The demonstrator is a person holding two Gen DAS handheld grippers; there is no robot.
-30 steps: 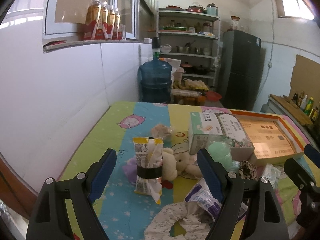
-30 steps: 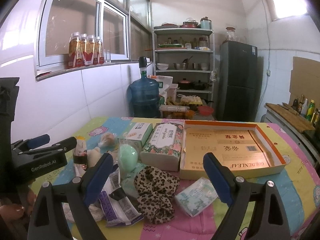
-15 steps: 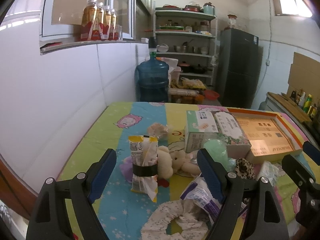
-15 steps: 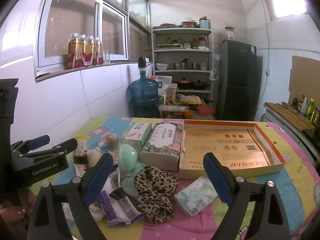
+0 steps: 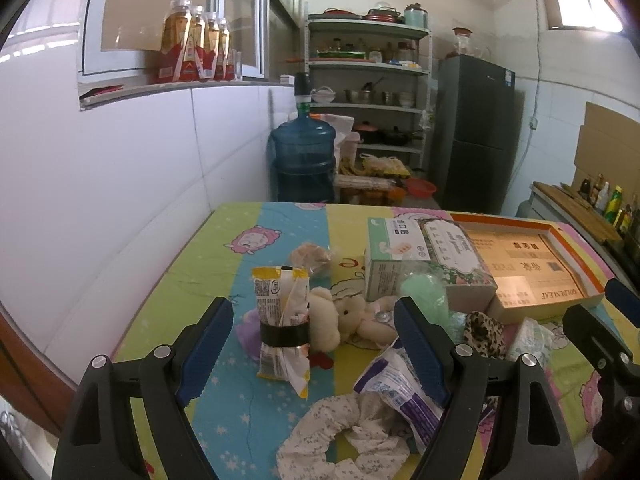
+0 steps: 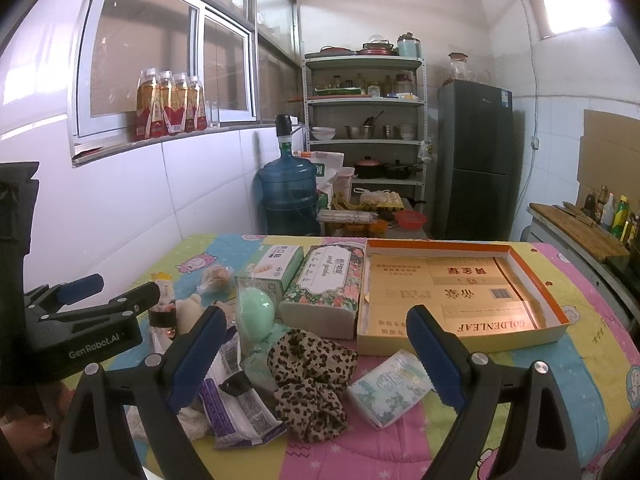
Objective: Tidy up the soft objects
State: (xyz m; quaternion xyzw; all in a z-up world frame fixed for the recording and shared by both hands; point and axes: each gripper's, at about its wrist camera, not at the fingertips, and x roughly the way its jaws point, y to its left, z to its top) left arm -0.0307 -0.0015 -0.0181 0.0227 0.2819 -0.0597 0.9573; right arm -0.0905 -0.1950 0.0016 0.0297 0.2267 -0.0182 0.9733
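The left gripper [image 5: 316,344] has drawn back slightly, jaws wide, empty; the right gripper [image 6: 314,346] likewise wide. The leopard scrunchie [image 6: 312,376] lies on the surface at 6 o'clock of the floral tissue box [image 6: 326,288].

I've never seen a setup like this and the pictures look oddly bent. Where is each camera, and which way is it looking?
Left wrist view: sits on the left gripper, looking along its open fingers over the table at a snack packet and teddy bear; the right gripper pokes in.
Right wrist view: sits on the right gripper, facing the leopard scrunchie and open box; the left gripper shows.
Both share the scrunchie, water jug and shelves.
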